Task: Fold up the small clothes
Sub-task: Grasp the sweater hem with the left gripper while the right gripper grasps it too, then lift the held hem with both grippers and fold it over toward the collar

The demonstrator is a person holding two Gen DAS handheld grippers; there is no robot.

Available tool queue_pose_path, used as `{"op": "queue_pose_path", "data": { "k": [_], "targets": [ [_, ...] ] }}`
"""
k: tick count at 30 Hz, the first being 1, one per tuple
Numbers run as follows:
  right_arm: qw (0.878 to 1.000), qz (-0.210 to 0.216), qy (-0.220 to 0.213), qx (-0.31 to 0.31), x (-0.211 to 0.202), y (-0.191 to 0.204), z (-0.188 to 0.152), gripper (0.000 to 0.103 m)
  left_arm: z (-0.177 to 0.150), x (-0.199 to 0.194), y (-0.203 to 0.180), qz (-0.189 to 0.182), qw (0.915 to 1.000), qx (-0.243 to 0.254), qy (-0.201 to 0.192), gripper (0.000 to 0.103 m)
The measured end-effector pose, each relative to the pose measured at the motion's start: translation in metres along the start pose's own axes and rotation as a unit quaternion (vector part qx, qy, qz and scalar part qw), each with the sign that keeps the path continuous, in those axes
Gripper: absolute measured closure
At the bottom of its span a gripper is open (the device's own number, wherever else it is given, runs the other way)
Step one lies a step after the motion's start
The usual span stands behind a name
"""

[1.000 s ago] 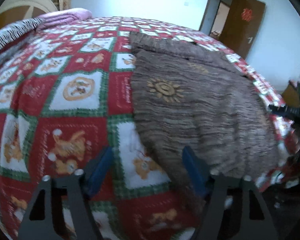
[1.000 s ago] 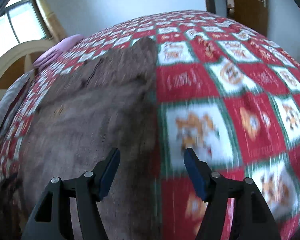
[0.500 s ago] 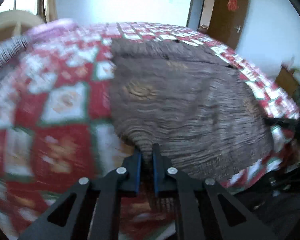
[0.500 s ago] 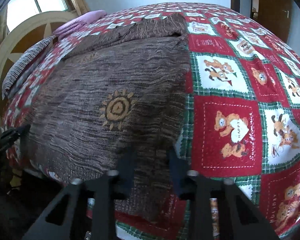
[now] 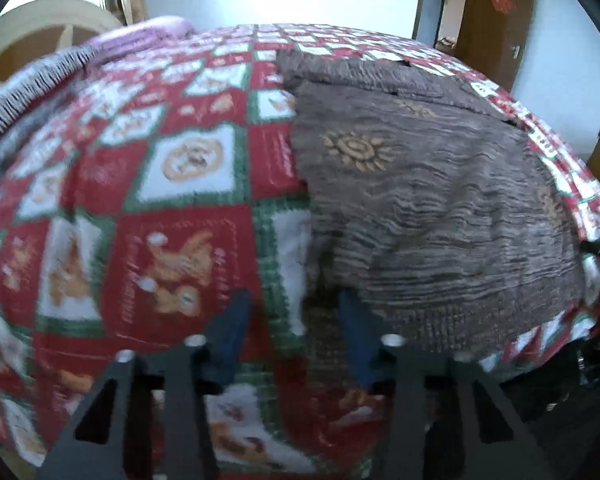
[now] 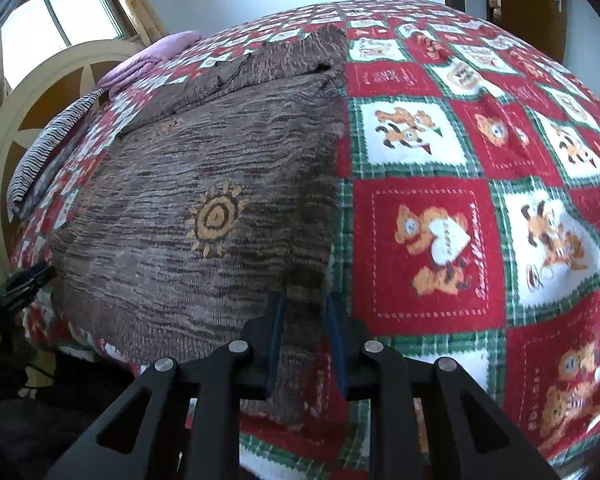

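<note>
Knitwear lay spread across the bed: a brown sweater [image 5: 432, 208] filling the right half of the left wrist view, on the red patchwork quilt [image 5: 172, 216]. At lower centre there, the left gripper [image 5: 296, 334] was opening, its jaws apart with the sweater's near corner slack between them, not pinched. In the right wrist view the right gripper [image 6: 302, 338], bottom centre, was clamped on the opposite hem corner. It looked like the grasping step before a first fold; next the left would need to re-pinch its corner before both lifted.
</note>
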State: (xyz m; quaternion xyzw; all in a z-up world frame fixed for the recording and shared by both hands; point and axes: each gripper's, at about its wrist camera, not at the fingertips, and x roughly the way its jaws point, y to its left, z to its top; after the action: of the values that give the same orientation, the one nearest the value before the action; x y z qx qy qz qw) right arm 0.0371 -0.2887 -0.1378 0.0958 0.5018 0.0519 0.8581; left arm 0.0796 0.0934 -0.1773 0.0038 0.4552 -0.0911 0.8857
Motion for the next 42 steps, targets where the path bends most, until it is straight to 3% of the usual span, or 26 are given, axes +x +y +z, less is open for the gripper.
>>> {"op": "queue_pose_path", "data": {
  "k": [4, 6, 9, 10, 12, 15, 18, 20, 21, 22, 24, 31, 36, 42],
  "targets": [
    [1.000, 0.011, 0.013, 0.010, -0.002, -0.004, -0.016, 0.080, -0.006, -0.001, -0.012, -0.011, 0.9998, 0.005, -0.017, 0.061],
    [1.000, 0.017, 0.019, 0.014, 0.000, -0.005, -0.023, 0.080, -0.008, 0.000, -0.016, -0.012, 0.9997, 0.004, -0.019, 0.052],
    [0.999, 0.020, 0.022, 0.013, 0.003, -0.001, -0.027, 0.076, -0.010, 0.003, -0.022, 0.001, 0.9992, 0.026, -0.029, 0.052],
    [1.000, 0.021, 0.021, 0.010, 0.003, 0.001, -0.028, 0.071, -0.010, 0.002, -0.021, -0.001, 0.9991, 0.028, -0.031, 0.054],
    [1.000, 0.021, 0.018, 0.003, 0.004, 0.005, -0.029, 0.067, -0.008, 0.000, -0.017, -0.014, 0.9990, 0.030, -0.031, 0.075],
    [1.000, 0.007, 0.016, -0.003, 0.007, 0.010, -0.031, 0.066, -0.006, -0.003, -0.015, -0.036, 0.9987, 0.024, -0.026, 0.090],
    [1.000, -0.010, 0.017, -0.020, 0.008, 0.016, -0.034, 0.066, -0.005, -0.004, -0.014, -0.040, 0.9987, 0.022, -0.025, 0.089],
    [0.999, -0.021, 0.016, -0.036, 0.009, 0.021, -0.037, 0.069, -0.006, -0.002, -0.013, -0.037, 0.9990, 0.016, -0.020, 0.082],
    [0.998, -0.027, 0.015, -0.048, 0.009, 0.025, -0.037, 0.082, -0.006, -0.001, -0.012, -0.040, 0.9989, 0.013, -0.018, 0.082],
    [0.998, -0.018, 0.015, -0.051, 0.008, 0.025, -0.037, 0.095, -0.006, -0.002, -0.011, -0.046, 0.9987, 0.014, -0.016, 0.085],
    [0.999, 0.012, 0.012, -0.039, 0.001, 0.022, -0.034, 0.097, -0.006, -0.007, -0.008, -0.062, 0.9978, 0.015, -0.016, 0.099],
    [0.996, 0.084, -0.013, -0.008, -0.041, 0.000, -0.032, 0.098, -0.003, -0.042, 0.007, -0.121, 0.9910, -0.005, -0.058, 0.099],
    [0.994, 0.105, -0.041, -0.005, -0.068, -0.004, -0.027, 0.098, -0.003, -0.038, 0.008, -0.134, 0.9898, -0.011, -0.046, 0.099],
    [0.979, 0.190, -0.059, 0.034, -0.082, -0.013, -0.022, 0.099, 0.002, -0.044, 0.012, -0.169, 0.9835, -0.035, -0.054, 0.099]
  ]
}}
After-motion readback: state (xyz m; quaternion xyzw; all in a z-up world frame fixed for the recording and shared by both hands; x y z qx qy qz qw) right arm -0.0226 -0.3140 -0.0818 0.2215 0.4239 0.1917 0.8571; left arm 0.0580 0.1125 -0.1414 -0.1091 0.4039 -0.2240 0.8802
